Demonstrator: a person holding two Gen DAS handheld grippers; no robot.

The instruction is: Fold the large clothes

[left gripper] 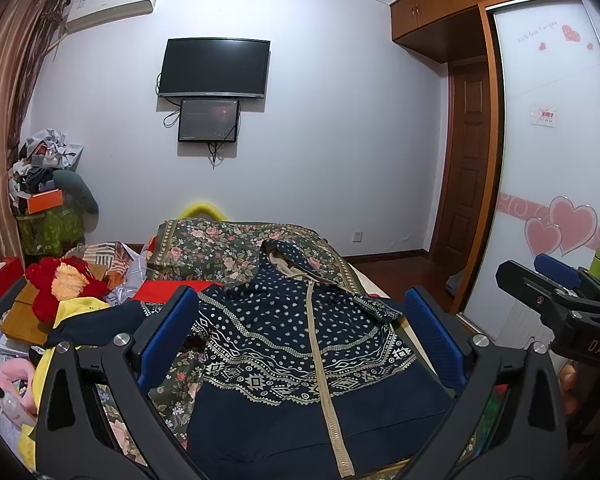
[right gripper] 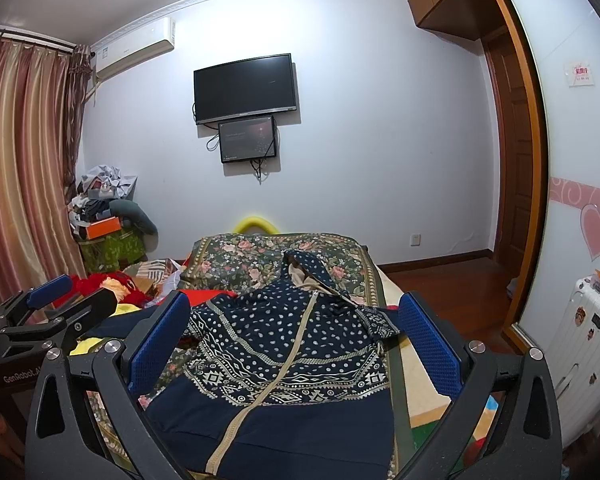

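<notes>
A navy hooded jacket (left gripper: 300, 344) (right gripper: 284, 344) with white dots, a patterned band and a beige zip lies front-up on the bed, hood toward the far wall. Its right sleeve is folded in near the shoulder; its left sleeve trails off to the left. My left gripper (left gripper: 300, 320) hovers open above the jacket's lower half, nothing between its blue pads. My right gripper (right gripper: 296, 316) is open too, held above the same hem area. Each gripper shows at the edge of the other's view: the right gripper (left gripper: 556, 280) and the left gripper (right gripper: 56, 300).
A floral green bedspread (left gripper: 220, 248) covers the bed. Left of it lie red and yellow plush and clothes (left gripper: 68, 288), boxes, and a cluttered stand (left gripper: 44, 200). A wardrobe with a sliding door (left gripper: 556, 160) and a white suitcase (right gripper: 580, 352) stand right.
</notes>
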